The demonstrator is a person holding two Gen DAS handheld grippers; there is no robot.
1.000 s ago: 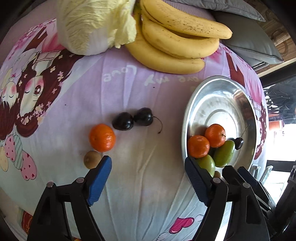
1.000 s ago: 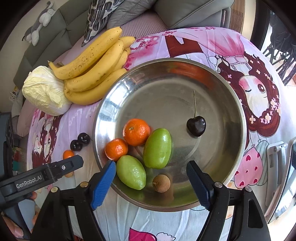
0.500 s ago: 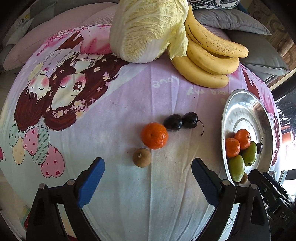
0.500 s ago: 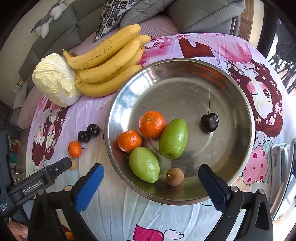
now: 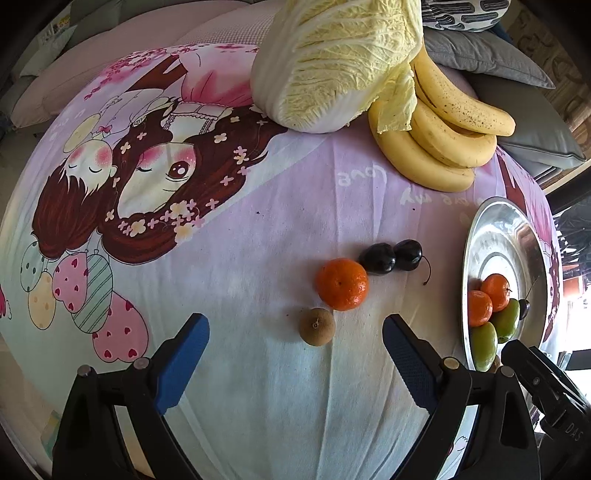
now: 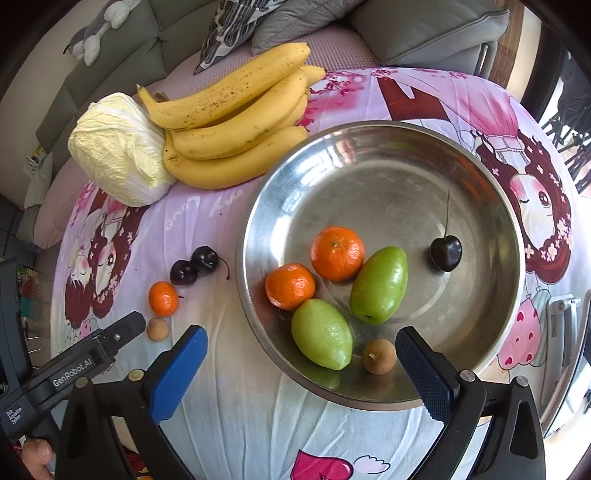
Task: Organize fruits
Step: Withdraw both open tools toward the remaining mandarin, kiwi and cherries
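A steel bowl [image 6: 491, 206] [image 5: 495, 229] on the cartoon cloth holds two tangerines [image 6: 337, 253], two green fruits [image 6: 379, 284], a brown longan [image 6: 379, 356] and a dark cherry [image 6: 446, 253]. On the cloth left of the bowl lie a tangerine [image 5: 342, 283] [image 6: 163, 298], two dark cherries [image 5: 392, 255] [image 6: 195, 264] and a longan [image 5: 317, 326] [image 6: 157, 329]. My left gripper [image 5: 295, 350] is open and empty, just short of the loose longan. My right gripper [image 6: 301, 363] is open and empty at the bowl's near rim.
A bunch of bananas [image 6: 236, 122] [image 5: 443, 136] and a napa cabbage [image 6: 118, 151] [image 5: 332, 62] lie at the table's far side. Sofa cushions [image 6: 424, 26] stand behind. The left gripper's body [image 6: 74, 365] shows at the right view's lower left.
My left gripper has swung left, so the loose longan and tangerine now sit between its fingers' line. My right gripper has drawn back from the bowl a little.
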